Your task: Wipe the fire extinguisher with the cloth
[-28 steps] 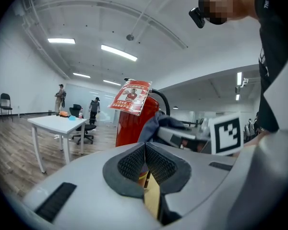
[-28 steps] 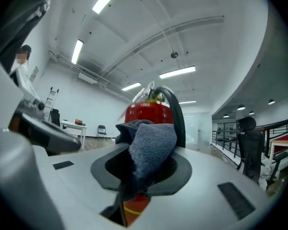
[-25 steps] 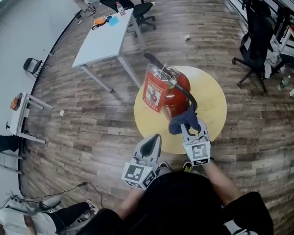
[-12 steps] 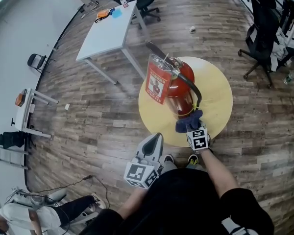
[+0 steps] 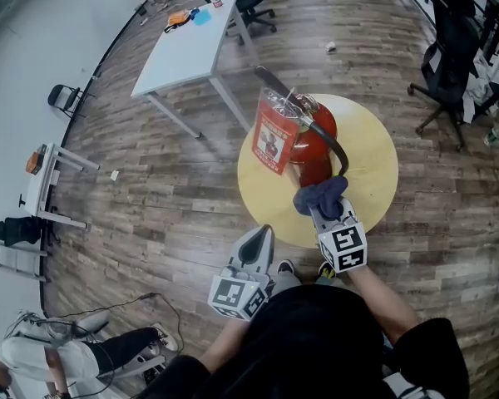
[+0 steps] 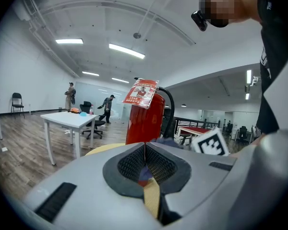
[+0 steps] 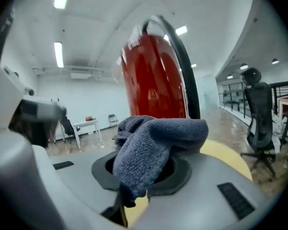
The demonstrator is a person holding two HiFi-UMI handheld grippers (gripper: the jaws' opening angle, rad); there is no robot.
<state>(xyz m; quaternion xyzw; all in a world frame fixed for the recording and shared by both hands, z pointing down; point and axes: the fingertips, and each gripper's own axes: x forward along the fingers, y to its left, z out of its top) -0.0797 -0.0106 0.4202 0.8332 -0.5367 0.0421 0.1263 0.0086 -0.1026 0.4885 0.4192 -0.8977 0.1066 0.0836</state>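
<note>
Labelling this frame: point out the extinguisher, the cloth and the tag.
extinguisher (image 5: pixel 308 149), head view, red body.
cloth (image 5: pixel 320 194), head view, bunched middle.
tag (image 5: pixel 274 140), head view, printed face.

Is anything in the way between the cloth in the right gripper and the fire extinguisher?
Nothing visible. The cloth, clamped in the right gripper, is right up at the red fire extinguisher body; only the extinguisher's own black hose runs down beside it.
</note>
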